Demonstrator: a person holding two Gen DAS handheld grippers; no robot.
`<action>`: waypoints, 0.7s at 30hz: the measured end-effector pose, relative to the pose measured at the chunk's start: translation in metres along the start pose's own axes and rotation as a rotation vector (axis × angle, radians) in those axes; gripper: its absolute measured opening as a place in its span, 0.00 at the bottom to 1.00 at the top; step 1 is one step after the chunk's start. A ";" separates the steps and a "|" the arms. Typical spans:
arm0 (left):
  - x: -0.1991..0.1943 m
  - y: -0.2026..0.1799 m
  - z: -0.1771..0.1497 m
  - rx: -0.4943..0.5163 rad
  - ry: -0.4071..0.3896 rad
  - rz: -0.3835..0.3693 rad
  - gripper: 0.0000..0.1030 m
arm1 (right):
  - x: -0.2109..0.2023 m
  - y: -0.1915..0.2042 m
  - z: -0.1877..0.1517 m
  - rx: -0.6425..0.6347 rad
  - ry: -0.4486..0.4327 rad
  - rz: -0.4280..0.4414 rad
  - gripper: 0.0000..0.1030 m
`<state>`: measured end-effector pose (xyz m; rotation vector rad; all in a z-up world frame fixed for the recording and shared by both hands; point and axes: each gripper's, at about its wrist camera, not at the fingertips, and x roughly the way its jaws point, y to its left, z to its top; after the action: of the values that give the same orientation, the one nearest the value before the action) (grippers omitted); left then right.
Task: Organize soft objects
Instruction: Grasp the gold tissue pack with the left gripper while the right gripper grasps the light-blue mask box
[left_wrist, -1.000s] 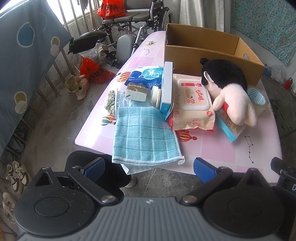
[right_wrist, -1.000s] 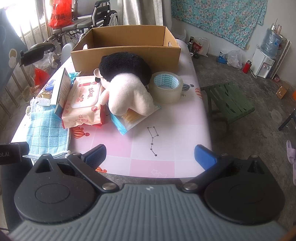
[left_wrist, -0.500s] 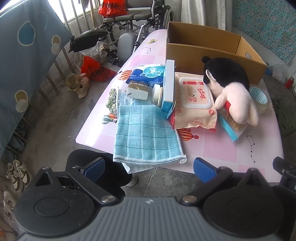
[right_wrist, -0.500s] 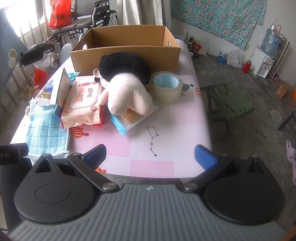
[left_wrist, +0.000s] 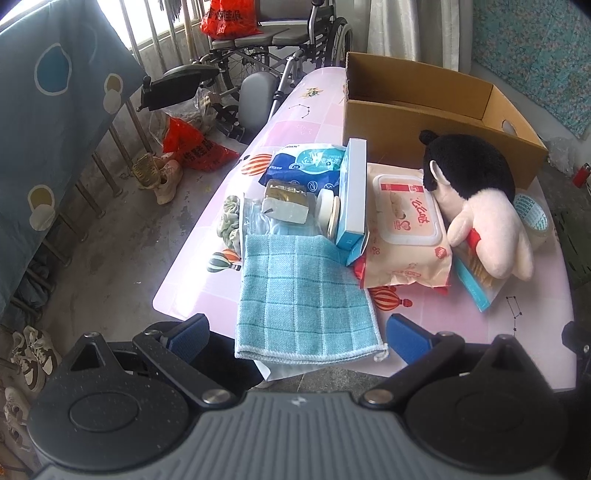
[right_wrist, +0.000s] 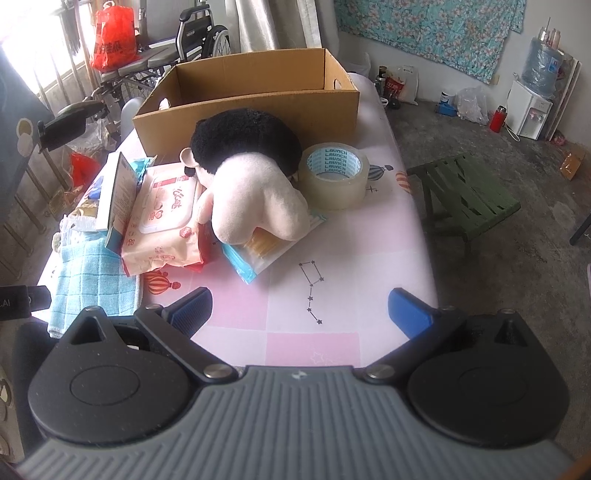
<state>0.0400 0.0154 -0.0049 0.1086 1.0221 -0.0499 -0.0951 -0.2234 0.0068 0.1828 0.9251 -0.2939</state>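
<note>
holding both tools back from the near edge of the pink table (right_wrist: 332, 240), you have your left gripper (left_wrist: 295, 338) spread wide with nothing between its blue pads, hovering just short of the light blue checked towel (left_wrist: 303, 299) whose near hem hangs over the table edge. your right gripper (right_wrist: 299, 310) is likewise released and empty, its fingers apart above the bare pink surface with the star line drawing. on the table, the towel lies flat at the near left, with a clear plastic bag (left_wrist: 258, 218) and a greenish scrunchie (left_wrist: 231, 221) just beyond it. next to the towel sits a pink pack of wet wipes (right_wrist: 162, 221), lying on top of something red, and a thin blue and white box (left_wrist: 352, 192) stands on edge between the wipes and a small cluster: a blue tissue pack (left_wrist: 306, 166), a brown and white block (left_wrist: 286, 205) and a round white disc (left_wrist: 327, 216). the plush toy (right_wrist: 251, 177), black at the head and pale pink at the body, lies with its head near the cardboard box (right_wrist: 251, 92) and its body resting on a flat blue-edged packet (right_wrist: 258, 251), touching the wipes pack on one side. a roll of clear tape (right_wrist: 334, 175) stands just beside the toy, near the box's front wall. the cardboard box sits open at the far end of the table, and what you can see of its inside looks empty. a wheelchair (left_wrist: 280, 48) stands past the table's far left corner.
</note>
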 end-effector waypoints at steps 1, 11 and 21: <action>0.001 0.002 0.004 -0.002 -0.007 -0.003 0.99 | 0.002 -0.001 0.003 0.000 -0.008 0.008 0.99; 0.017 0.018 0.048 -0.028 -0.137 -0.160 0.95 | 0.011 0.023 0.062 -0.087 -0.179 0.217 0.99; 0.058 0.051 0.075 -0.063 -0.121 -0.135 0.71 | 0.036 0.070 0.130 -0.068 -0.161 0.437 0.91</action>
<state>0.1382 0.0586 -0.0121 -0.0206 0.9081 -0.1451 0.0464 -0.2000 0.0565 0.2885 0.7127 0.1261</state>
